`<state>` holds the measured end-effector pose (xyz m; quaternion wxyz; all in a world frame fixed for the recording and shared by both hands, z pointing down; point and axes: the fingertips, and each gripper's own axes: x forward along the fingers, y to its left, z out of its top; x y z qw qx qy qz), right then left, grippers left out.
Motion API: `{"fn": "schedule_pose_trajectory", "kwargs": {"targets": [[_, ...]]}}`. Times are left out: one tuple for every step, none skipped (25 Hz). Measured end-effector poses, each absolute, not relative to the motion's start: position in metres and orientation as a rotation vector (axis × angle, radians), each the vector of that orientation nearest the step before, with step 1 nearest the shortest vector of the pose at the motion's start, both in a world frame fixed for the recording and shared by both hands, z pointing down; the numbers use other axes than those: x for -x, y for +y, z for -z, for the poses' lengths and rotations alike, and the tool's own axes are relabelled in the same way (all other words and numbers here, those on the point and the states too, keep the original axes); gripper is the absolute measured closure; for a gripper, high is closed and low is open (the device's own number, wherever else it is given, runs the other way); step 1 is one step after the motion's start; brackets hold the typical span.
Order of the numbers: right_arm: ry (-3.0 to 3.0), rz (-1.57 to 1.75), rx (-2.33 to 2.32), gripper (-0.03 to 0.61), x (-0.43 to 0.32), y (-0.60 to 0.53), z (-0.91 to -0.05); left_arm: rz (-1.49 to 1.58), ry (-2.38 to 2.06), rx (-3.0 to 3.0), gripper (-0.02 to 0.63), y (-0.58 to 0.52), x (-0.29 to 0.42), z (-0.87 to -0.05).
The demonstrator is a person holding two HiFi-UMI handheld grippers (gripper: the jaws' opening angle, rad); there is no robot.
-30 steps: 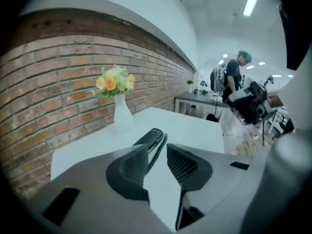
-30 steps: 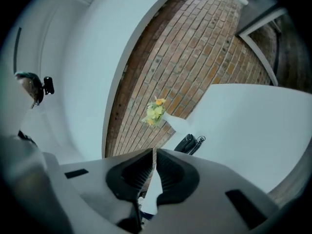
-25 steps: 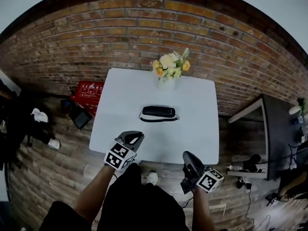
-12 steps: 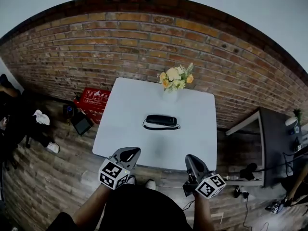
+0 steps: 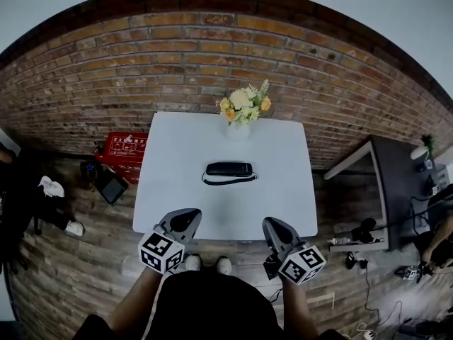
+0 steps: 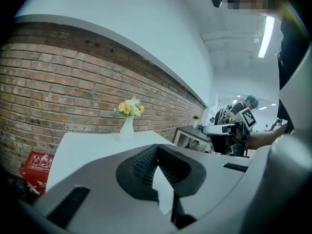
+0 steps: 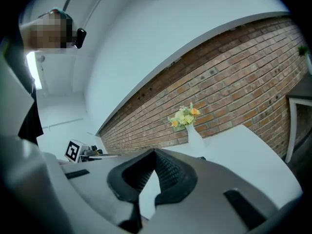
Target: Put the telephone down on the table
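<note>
A black telephone handset [image 5: 228,168] lies flat at the middle of the white table [image 5: 177,197], its cord [image 5: 228,180] curled along its near side. Both grippers hang apart from it, at the table's near edge. My left gripper [image 5: 188,217] is shut with nothing in it, and its pads meet in the left gripper view [image 6: 157,149]. To the right, my right gripper [image 5: 272,225] is also shut and empty [image 7: 155,152]. The handset is hidden behind the jaws in both gripper views.
A white vase of yellow flowers [image 5: 243,108] stands at the table's far edge by the brick wall. A red crate [image 5: 126,146] and a dark flat item [image 5: 113,184] sit on the floor at left. A dark desk [image 5: 396,183] stands at right.
Both grippers have drawn back from over the table's front edge toward my body and risen a little. The telephone has stayed where it lies.
</note>
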<state>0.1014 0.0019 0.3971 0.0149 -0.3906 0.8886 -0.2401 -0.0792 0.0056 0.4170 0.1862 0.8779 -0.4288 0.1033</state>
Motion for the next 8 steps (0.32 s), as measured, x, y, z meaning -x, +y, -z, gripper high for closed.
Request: {"fn": "schedule_pose_trajectory", "kwargs": {"targets": [[2.771, 0.737, 1.226, 0.557, -0.1, 0.001, -0.397, -0.299, -1.205, -2.477, 0.6, 0.004, 0.079, -0.417], [2.775, 0.73, 1.236, 0.557, -0.1, 0.0, -0.397, -0.308, -1.205, -2.481, 0.6, 0.003, 0.08, -0.418], [2.776, 0.727, 1.246, 0.557, -0.1, 0.0, -0.398, -0.315, -1.206, -2.482, 0.6, 0.002, 0.082, -0.419], [2.776, 0.726, 1.255, 0.557, -0.1, -0.001, -0.399, -0.32, -1.21, -2.482, 0.6, 0.0, 0.083, -0.421], [2.778, 0.723, 1.264, 0.557, -0.101, -0.002, -0.4, -0.321, -1.213, -2.482, 0.6, -0.002, 0.085, -0.422], [2.781, 0.718, 1.272, 0.557, -0.101, -0.004, -0.401, -0.318, -1.216, -2.481, 0.6, -0.004, 0.087, -0.422], [2.784, 0.712, 1.278, 0.557, -0.101, -0.005, -0.402, -0.314, -1.219, -2.481, 0.6, -0.006, 0.089, -0.423], [2.788, 0.706, 1.284, 0.557, -0.102, -0.007, -0.402, -0.31, -1.222, -2.48, 0.6, -0.009, 0.091, -0.423]]}}
